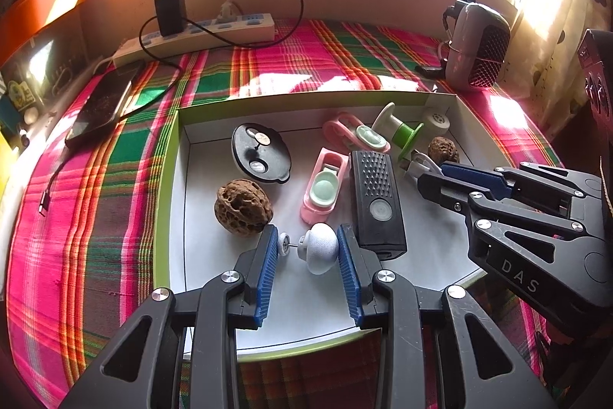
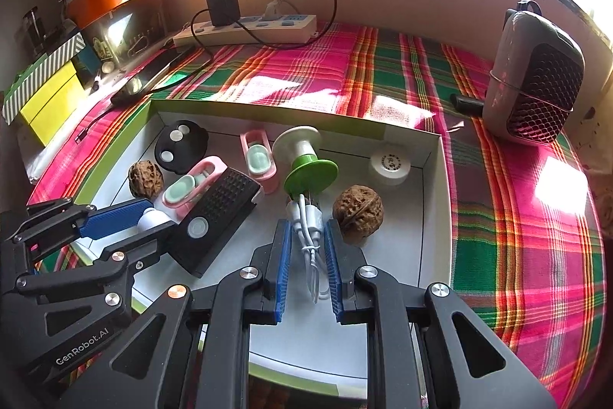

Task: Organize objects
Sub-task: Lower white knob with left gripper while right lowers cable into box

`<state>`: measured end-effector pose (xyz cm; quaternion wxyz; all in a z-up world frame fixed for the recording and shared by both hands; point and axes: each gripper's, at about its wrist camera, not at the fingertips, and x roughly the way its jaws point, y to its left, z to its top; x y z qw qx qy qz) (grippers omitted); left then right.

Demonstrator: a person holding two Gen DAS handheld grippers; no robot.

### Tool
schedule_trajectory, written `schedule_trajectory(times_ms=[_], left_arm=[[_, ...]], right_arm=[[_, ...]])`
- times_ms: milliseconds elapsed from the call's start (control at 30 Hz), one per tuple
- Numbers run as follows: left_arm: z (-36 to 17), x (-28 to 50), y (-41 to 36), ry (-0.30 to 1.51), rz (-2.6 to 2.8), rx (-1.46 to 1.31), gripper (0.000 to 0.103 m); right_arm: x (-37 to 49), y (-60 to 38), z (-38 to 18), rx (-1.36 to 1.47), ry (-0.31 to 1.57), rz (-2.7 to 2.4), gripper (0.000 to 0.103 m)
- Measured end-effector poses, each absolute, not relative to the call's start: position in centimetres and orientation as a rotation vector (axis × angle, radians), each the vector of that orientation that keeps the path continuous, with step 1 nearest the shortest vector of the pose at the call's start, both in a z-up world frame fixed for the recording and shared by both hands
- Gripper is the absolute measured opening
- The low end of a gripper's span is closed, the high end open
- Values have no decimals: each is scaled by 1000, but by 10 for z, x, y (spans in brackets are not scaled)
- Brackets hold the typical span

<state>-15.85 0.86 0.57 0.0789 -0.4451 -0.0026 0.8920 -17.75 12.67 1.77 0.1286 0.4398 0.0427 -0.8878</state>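
Observation:
A shallow white tray (image 1: 164, 202) with a green rim holds the small objects. My left gripper (image 1: 307, 232) is shut on a white mushroom-shaped knob (image 1: 320, 252) with a small pin end, low over the tray's near side. A walnut (image 1: 243, 207) sits to its left and a black ribbed device (image 1: 377, 198) to its right. My right gripper (image 2: 307, 225) is shut on a bundled white cable (image 2: 308, 240), beside a second walnut (image 2: 358, 209) and just below a green and white spool (image 2: 306, 160). Pink clips (image 1: 323, 188) and a black lid (image 1: 260, 152) lie further back.
The tray rests on a pink and green plaid cloth (image 2: 517, 236). Behind it are a power strip (image 1: 207, 31) with a black charger and looping cable, and a phone (image 1: 101, 102) at the left. A grey mesh-fronted device (image 2: 532, 79) stands at the back right. Boxes (image 2: 49, 94) are stacked far left.

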Motion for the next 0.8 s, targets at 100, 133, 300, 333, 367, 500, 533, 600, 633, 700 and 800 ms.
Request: schedule_trajectory(times_ms=[100, 133, 300, 333, 367, 500, 533, 600, 633, 700, 800], left_arm=[[6, -158, 10, 0, 2672, -1331, 30], [6, -158, 9, -3, 2670, -1331, 30], [7, -159, 10, 0, 2672, -1332, 30], [7, -159, 10, 1, 2672, -1332, 30], [7, -159, 9, -2, 2671, -1331, 30], [7, -159, 9, -2, 2672, -1331, 30], [7, -159, 9, -2, 2671, -1331, 30], [7, -159, 9, -2, 2671, -1332, 30], [7, -159, 9, -1, 2671, -1331, 30], [7, -159, 10, -2, 2671, -1331, 30], [7, -159, 10, -3, 2672, -1332, 30]], right_arm=[[-178, 127, 17, 1281, 120, -2583, 19], [-178, 127, 17, 1281, 119, -2583, 19], [-179, 127, 15, 1287, 120, -2581, 19], [-179, 127, 15, 1286, 121, -2581, 19], [-178, 127, 15, 1285, 122, -2580, 19], [-179, 126, 15, 1287, 129, -2579, 19], [-179, 126, 15, 1290, 130, -2579, 19], [-179, 126, 14, 1292, 129, -2580, 19], [-179, 126, 14, 1292, 130, -2580, 19], [-179, 126, 14, 1293, 134, -2584, 19], [-178, 125, 15, 1290, 133, -2587, 19]])
